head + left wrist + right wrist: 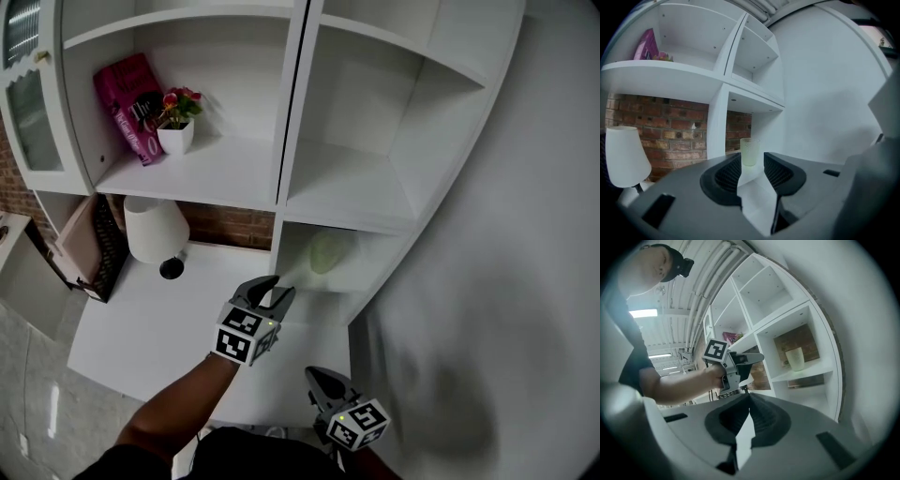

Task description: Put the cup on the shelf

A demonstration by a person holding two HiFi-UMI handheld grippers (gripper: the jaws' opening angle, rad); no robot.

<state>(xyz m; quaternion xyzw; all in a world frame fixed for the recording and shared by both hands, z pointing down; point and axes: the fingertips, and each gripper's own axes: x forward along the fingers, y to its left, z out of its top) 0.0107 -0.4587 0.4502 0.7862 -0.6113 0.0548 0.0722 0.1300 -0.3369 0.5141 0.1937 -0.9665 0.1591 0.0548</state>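
cup [326, 251] shelved; pink book [131, 108], perhaps "the"; left claw [752, 160] narrow, right claw [750, 396] closed

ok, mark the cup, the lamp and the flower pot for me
cup [749, 152], left gripper view, middle of its side wall.
lamp [155, 228], head view, middle of the white shade.
flower pot [175, 139], head view, front of the white pot.
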